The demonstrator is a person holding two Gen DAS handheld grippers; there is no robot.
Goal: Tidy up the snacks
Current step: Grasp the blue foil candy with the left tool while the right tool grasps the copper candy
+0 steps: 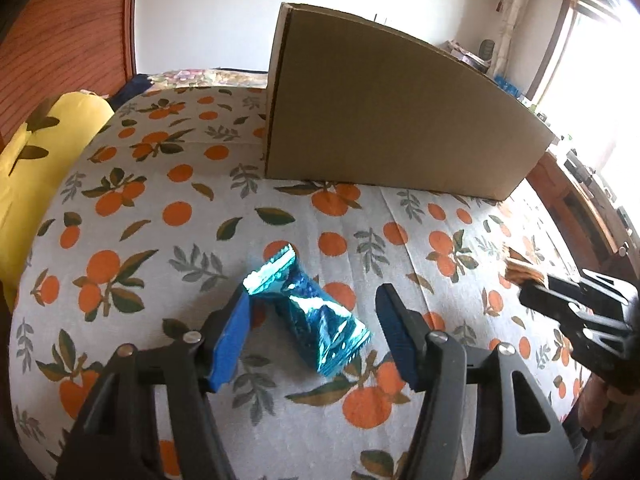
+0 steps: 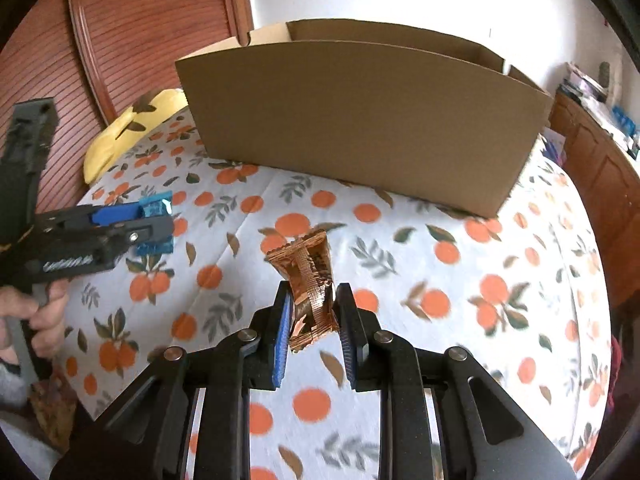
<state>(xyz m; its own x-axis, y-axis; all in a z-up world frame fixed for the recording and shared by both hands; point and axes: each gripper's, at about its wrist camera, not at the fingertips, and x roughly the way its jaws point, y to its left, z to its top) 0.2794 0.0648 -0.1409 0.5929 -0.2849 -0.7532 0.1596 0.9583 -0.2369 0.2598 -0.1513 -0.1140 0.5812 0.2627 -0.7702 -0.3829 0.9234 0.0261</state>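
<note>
The left gripper (image 1: pixel 312 320) stands apart around a crinkled, shiny blue snack wrapper (image 1: pixel 310 312) lying on the orange-print bedspread (image 1: pixel 160 208) — pads not pressing it. The right gripper (image 2: pixel 314 320) is clamped on a ridged copper-brown snack wrapper (image 2: pixel 310 280), near the open cardboard box (image 2: pixel 360 128).

Blue foil snack packet (image 1: pixel 308 312): crinkled, shiny, laid flat on the orange-print cloth, long axis diagonal in the left wrist view, crimped ends seen at upper left and lower right. Positioned in front of the cardboard box (image 1: pixel 396 120), well apart from it. Copper-brown foil snack packet (image 2: pixel 310 292): ribbed wrapper, creased, held off the cloth, one crimped end tilted up toward the box. Box: plain brown, top open, flaps raised, stood on the cloth. Contents cannot be seen.
</note>
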